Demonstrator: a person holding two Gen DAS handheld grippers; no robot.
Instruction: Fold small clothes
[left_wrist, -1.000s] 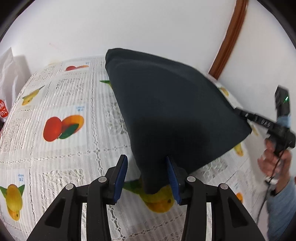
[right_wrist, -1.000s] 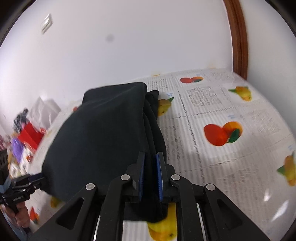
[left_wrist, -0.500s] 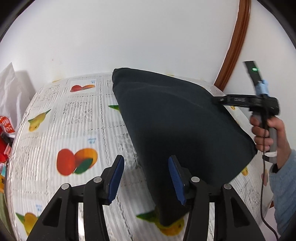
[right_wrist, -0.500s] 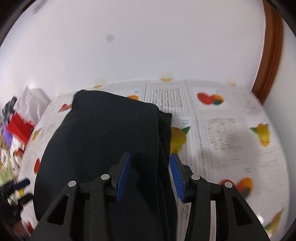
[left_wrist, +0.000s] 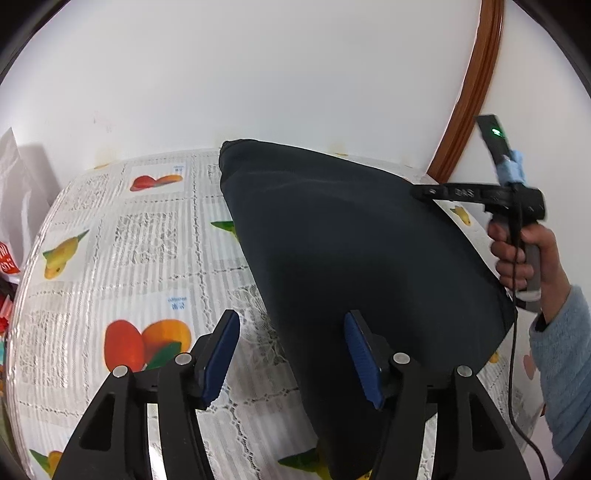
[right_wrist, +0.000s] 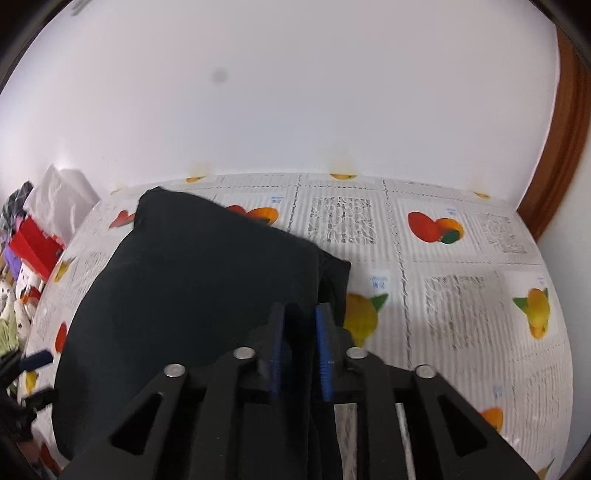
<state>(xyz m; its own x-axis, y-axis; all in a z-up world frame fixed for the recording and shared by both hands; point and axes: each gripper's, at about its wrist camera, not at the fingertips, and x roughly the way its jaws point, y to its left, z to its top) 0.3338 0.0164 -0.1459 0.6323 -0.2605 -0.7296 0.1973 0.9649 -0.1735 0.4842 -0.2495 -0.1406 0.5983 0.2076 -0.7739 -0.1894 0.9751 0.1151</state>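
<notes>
Near the worktop's (left_wrist: 110, 258) front edge, left gripper (left_wrist: 291, 354) gapes; right gripper (right_wrist: 301, 350) pinches the dark cloth (right_wrist: 192, 288), which may unfold if tugged.

The folded garment (left_wrist: 351, 258) is plain black, perhaps very dark navy. The tablecloth (left_wrist: 122, 258) is white lace-print with orange, red and yellow fruit squares. Gripper pads (left_wrist: 360, 354) are blue.

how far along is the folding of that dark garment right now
Done: the dark navy fabric garment already lies doubled over on the fruit-print tablecloth.

In hand: the right claw looks nearly shut around its edge, though blur leaves the grip uncertain; the left claw is open beside its near edge.

Left: probably another fold and flattening.
</notes>
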